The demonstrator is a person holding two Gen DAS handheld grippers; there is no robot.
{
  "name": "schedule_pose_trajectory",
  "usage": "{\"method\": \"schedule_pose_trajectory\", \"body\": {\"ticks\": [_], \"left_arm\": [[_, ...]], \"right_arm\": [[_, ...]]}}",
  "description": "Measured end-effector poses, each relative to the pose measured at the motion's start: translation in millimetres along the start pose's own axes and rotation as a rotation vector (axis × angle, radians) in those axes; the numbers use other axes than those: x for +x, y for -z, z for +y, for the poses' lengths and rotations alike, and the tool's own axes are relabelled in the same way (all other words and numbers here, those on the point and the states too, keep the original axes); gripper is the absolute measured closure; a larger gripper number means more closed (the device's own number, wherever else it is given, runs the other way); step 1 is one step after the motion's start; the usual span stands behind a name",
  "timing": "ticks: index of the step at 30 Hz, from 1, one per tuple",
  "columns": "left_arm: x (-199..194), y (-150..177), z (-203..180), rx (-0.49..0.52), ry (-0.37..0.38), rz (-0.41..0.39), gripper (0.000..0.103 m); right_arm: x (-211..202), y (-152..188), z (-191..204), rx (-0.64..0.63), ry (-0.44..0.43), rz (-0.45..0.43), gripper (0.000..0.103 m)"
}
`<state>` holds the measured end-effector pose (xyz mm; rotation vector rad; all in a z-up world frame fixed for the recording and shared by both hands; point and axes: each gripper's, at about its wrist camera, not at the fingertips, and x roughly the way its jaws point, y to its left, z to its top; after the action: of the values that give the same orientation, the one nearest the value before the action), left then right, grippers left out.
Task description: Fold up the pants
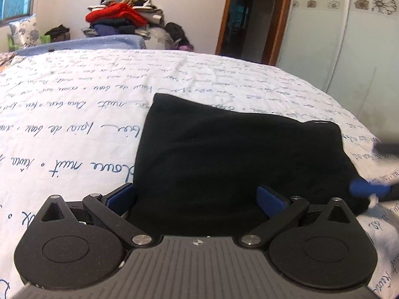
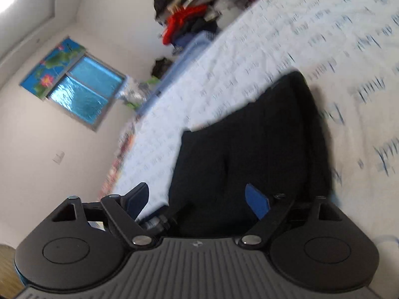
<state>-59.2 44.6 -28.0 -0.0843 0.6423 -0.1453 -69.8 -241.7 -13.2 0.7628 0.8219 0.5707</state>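
Observation:
The black pants (image 1: 237,154) lie folded into a rough rectangle on a white bedsheet (image 1: 62,114) printed with blue handwriting. My left gripper (image 1: 197,199) hovers at the pants' near edge, jaws wide apart, with dark cloth below and between the blue pads (image 1: 270,200) but not pinched. A blurred blue pad of the right gripper (image 1: 369,189) shows at the pants' right corner. In the tilted, blurred right wrist view the pants (image 2: 249,149) stretch ahead. My right gripper (image 2: 198,200) stands open over their end, and its pads (image 2: 256,201) press on nothing.
A pile of clothes (image 1: 122,12) with a red garment sits beyond the bed's far edge, next to a blue blanket (image 1: 99,42). A wooden doorway (image 1: 249,17) and a flowered wardrobe door (image 1: 349,49) stand at the right. A window (image 2: 82,87) is on the left wall.

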Motion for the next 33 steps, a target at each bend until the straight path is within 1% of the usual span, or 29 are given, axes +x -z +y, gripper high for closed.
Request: {"method": "schedule_pose_trajectory", "body": {"ticks": [1,2,3,5,8,9,10,11,12,13,14,15,16,17,18,19,21,22,23,24,25,26,27,28,29,30,31,32,33], "left_arm": [[1.2,-0.6,1.1,-0.006,0.0,0.005,0.0],[1.1,-1.3,2.3,-0.011,0.0,0.008,0.0],[0.0,-2.2,2.5,-0.013,-0.004,0.012,0.0],[-5.3,-5.4,2.4,-0.029,-0.009,0.027,0.001],[-15.6,-8.6,3.4,-0.084,0.019,0.032,0.001],[-18.3,-8.7,1.7,-0.086,0.024,0.019,0.001],[-19.5,-8.4,-0.8,-0.08,0.024,0.005,0.001],[-18.3,-7.5,-3.8,-0.071,0.022,0.004,0.001],[-15.8,-7.2,-6.4,-0.061,0.015,0.013,0.001],[-12.8,-6.0,-9.2,-0.05,0.006,0.024,0.001],[-11.0,-3.6,-9.6,-0.037,0.002,0.027,0.0],[-9.7,-2.1,-8.4,-0.03,-0.006,0.027,0.0],[-10.0,-2.6,-5.9,-0.041,-0.011,0.029,0.0],[-13.4,-5.3,-2.6,-0.061,-0.015,0.029,0.003],[-19.4,-9.0,-0.8,-0.073,-0.027,0.017,0.007],[-25.6,-14.7,-1.7,-0.076,-0.038,-0.011,0.006],[-41.4,-24.0,-5.3,-0.064,0.007,-0.082,0.005],[-46.2,-27.9,-9.9,-0.05,0.035,-0.101,0.004],[-47.5,-30.4,-15.3,-0.033,0.066,-0.102,0.0],[-44.9,-30.9,-21.1,-0.014,0.099,-0.088,0.0],[-39.0,-29.6,-26.9,0.004,0.11,-0.058,0.0],[-31.1,-26.3,-32.3,0.021,0.092,-0.017,0.001],[-22.3,-21.8,-35.6,0.04,0.074,0.026,0.001],[-12.3,-16.2,-37.5,0.064,0.058,0.072,0.001],[-6.4,-10.1,-39.6,0.097,0.044,0.079,0.0],[-5.8,-5.0,-40.2,0.119,0.035,0.053,0.0],[-4.2,-3.0,-39.0,0.118,0.036,0.05,0.001],[-2.7,-3.0,-37.1,0.104,0.038,0.053,0.0],[-2.0,-4.3,-36.5,0.097,0.038,0.057,0.0]], "right_arm": [[2.8,5.5,-11.1,0.012,-0.013,0.003,0.019],[1.0,10.5,-22.0,0.045,-0.065,-0.031,0.019],[-1.6,11.6,-29.9,0.107,-0.101,-0.055,0.019],[-10.0,8.4,-35.0,0.198,-0.131,-0.072,0.018],[-30.1,0.2,-35.8,0.232,-0.179,-0.131,0.015],[-33.5,-3.0,-37.7,0.251,-0.211,-0.145,0.014],[-34.0,-5.9,-41.1,0.273,-0.24,-0.153,0.009],[-31.8,-7.9,-43.7,0.286,-0.247,-0.159,0.008],[-27.6,-8.9,-46.5,0.287,-0.229,-0.16,0.008],[-22.4,-8.6,-48.8,0.283,-0.188,-0.148,0.008],[-14.8,-6.4,-51.6,0.278,-0.117,-0.123,0.009],[-6.7,-4.0,-56.2,0.263,-0.087,-0.103,0.009],[-8.8,-1.3,-61.9,0.257,-0.123,-0.13,0.009],[-9.4,-1.3,-64.3,0.289,-0.137,-0.137,0.009],[-10.6,-4.0,-63.8,0.313,-0.142,-0.133,0.009],[-14.2,-7.0,-60.1,0.321,-0.136,-0.129,0.009],[-24.2,-11.5,-51.5,0.305,-0.127,-0.151,0.008],[-26.8,-14.6,-46.1,0.287,-0.138,-0.161,0.008],[-26.6,-17.6,-41.0,0.273,-0.155,-0.164,0.008],[-25.3,-20.0,-35.6,0.261,-0.169,-0.159,0.008],[-20.5,-22.9,-30.9,0.245,-0.169,-0.15,0.008],[-14.8,-24.8,-26.0,0.218,-0.142,-0.136,0.008],[-10.0,-25.6,-20.4,0.176,-0.087,-0.12,0.008],[-5.3,-23.8,-14.3,0.116,-0.011,-0.103,0.008],[2.5,-21.0,-8.3,0.046,0.084,-0.08,0.008],[11.1,-17.3,-4.6,-0.023,0.148,-0.052,0.008],[15.0,-10.4,-5.0,-0.079,0.169,-0.049,0.008],[17.2,-6.5,-7.8,-0.102,0.177,-0.071,0.008],[18.0,-5.5,-14.7,-0.086,0.154,-0.084,0.008]]}}
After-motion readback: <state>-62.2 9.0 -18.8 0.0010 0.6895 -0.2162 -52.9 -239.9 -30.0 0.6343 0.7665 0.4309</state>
